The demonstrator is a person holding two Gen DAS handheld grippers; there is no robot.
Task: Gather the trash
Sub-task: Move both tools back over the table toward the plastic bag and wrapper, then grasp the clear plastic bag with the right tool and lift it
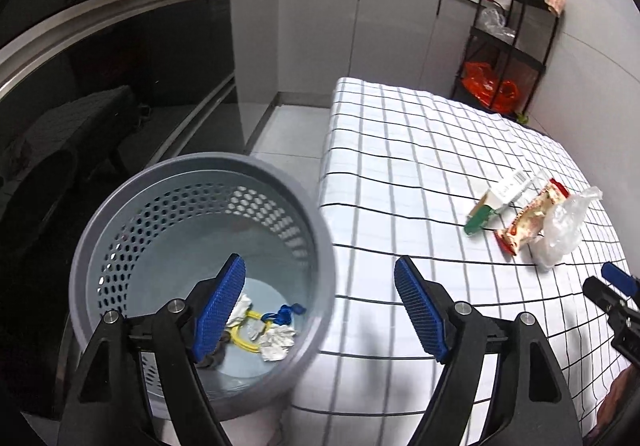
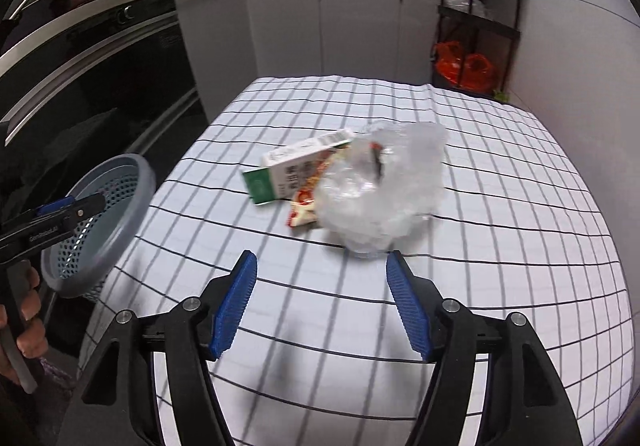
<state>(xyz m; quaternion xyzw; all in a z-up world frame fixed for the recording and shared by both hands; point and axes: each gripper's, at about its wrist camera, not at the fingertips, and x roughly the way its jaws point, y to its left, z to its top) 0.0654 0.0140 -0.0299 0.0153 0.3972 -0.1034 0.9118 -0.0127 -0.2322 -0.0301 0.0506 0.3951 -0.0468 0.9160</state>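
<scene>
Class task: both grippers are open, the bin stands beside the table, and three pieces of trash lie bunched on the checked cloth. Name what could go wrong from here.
1. The clear plastic bag lies against the snack wrapper and the carton; the right gripper might catch more than one or push them apart.
2. The bag is limp and may slip from the pads.
3. The grey bin sits off the table edge; a drop released early could miss it.
</scene>
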